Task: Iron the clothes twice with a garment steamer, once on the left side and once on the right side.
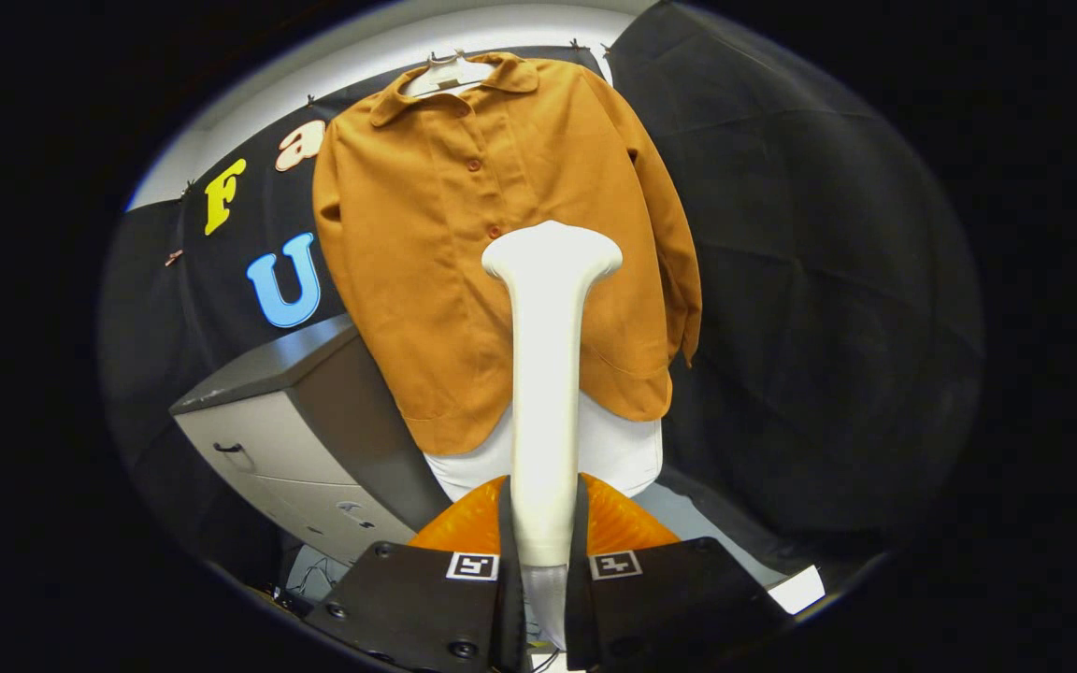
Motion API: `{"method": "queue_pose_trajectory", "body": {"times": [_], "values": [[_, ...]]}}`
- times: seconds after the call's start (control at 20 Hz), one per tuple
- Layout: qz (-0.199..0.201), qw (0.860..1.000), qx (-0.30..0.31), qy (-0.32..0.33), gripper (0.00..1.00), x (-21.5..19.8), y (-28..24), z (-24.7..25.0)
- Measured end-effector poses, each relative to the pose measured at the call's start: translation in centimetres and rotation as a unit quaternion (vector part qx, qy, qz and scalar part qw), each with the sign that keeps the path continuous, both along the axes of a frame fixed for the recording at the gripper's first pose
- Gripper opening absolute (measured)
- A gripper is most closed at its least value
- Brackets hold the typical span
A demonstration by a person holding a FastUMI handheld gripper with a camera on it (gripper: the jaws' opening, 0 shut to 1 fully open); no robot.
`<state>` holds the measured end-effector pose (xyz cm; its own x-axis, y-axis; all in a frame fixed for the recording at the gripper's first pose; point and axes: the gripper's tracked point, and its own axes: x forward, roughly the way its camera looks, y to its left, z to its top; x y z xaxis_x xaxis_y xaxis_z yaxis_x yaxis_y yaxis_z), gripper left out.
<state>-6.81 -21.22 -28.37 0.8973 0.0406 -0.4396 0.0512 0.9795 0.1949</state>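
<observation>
Gripper view: gripper (543, 561) clamping steamer (548, 374), shirt (445, 243) just beyond.

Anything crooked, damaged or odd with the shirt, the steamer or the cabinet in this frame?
Nothing stands out. The orange shirt hangs buttoned on its white hanger. The gripper is shut on the white steamer, whose head points up in front of the shirt. The grey cabinet beside it only looks tilted through the fisheye lens.

The shirt (501, 262) is made of matt orange-brown woven cloth; the garment steamer (546, 374) is moulded in smooth, matt white plastic.
</observation>
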Motion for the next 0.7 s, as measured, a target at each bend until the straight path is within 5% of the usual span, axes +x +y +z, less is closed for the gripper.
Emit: {"method": "queue_pose_trajectory", "body": {"times": [0.7], "values": [[0.047, 0.993, -0.033, -0.105, 0.2, -0.3, 13.7, 17.3]]}}
